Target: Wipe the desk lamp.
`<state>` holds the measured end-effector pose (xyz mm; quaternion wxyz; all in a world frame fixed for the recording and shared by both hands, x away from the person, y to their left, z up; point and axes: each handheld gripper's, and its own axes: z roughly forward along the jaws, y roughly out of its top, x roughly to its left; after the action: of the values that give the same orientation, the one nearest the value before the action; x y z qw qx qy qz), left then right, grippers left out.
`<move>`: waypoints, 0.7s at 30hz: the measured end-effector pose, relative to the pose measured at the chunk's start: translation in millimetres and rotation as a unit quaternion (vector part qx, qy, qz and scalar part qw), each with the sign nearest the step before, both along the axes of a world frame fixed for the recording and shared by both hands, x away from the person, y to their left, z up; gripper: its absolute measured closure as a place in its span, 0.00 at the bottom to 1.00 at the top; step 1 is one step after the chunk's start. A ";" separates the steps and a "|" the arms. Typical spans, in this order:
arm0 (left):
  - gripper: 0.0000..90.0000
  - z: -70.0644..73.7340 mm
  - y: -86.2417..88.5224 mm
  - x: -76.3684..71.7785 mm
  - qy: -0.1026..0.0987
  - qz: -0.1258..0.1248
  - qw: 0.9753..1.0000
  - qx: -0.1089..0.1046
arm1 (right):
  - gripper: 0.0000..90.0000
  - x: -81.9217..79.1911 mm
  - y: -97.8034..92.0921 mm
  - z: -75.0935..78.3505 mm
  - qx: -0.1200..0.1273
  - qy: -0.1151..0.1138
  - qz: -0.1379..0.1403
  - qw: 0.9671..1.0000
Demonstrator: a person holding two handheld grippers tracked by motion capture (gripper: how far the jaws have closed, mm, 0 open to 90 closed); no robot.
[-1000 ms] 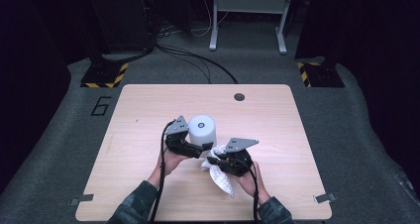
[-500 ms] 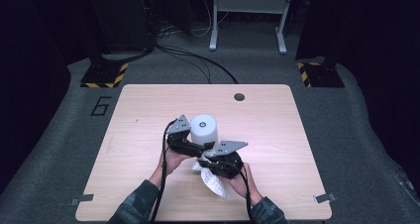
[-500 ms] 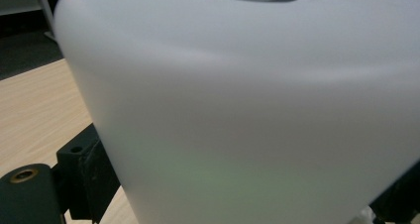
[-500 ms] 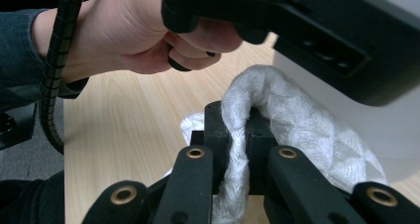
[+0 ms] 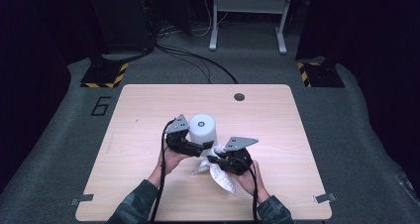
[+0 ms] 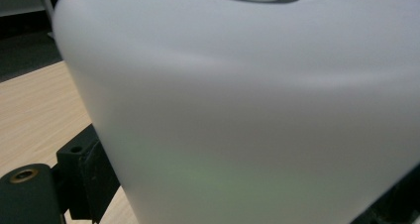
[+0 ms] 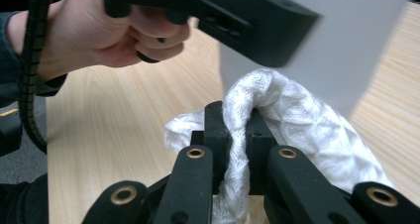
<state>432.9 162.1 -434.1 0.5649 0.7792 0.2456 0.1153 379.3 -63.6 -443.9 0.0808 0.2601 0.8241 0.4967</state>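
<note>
A white roll (image 5: 202, 129) stands upright near the middle of the table (image 5: 138, 110) — a fat paper roll with a dark hole on top. Everything else sits close to this roll.

The left gripper (image 5: 195, 147) comes at the roll from the side nearest the person. In the left gripper view the roll (image 6: 247, 110) sits right between its two black jaws, one jaw low at each edge of the roll. The jaws hug the roll's sides, so they are pinching it.

The right gripper (image 5: 214, 159) is just beside the roll's bottom, on the side toward the person. Its jaws are pressed together on a white cloth (image 7: 277, 115) — a bumpy, soft rag with a fold caught between the two tips. In the high view the cloth (image 5: 218, 174) lies crumpled on the table, touching or almost touching the foot of the roll and trailing away from it toward the person.

In the right gripper view the left hand (image 7: 99, 40) grips its handle just in front of the roll, above the cloth.
</note>
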 end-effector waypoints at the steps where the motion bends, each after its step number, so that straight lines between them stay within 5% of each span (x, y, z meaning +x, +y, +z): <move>1: 0.10 0.1 0.6 0.1 0.000 0.000 1.000 0.001 | 0.94 1.4 -2.1 0.2 -0.003 -0.003 -0.002 1.000; 9: 0.10 -0.5 1.1 -0.4 0.003 -0.006 1.000 0.004 | 0.94 12.5 -18.4 4.8 0.002 -0.006 -0.033 0.999; 21: 0.10 -4.7 -7.9 -2.9 0.008 -0.022 1.000 0.009 | 0.94 24.2 -33.3 34.0 0.036 -0.030 -0.061 0.997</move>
<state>430.0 154.2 -438.8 0.5581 0.7904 0.2324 0.0987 403.5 -96.9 -409.9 0.1263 0.2980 0.7855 0.5275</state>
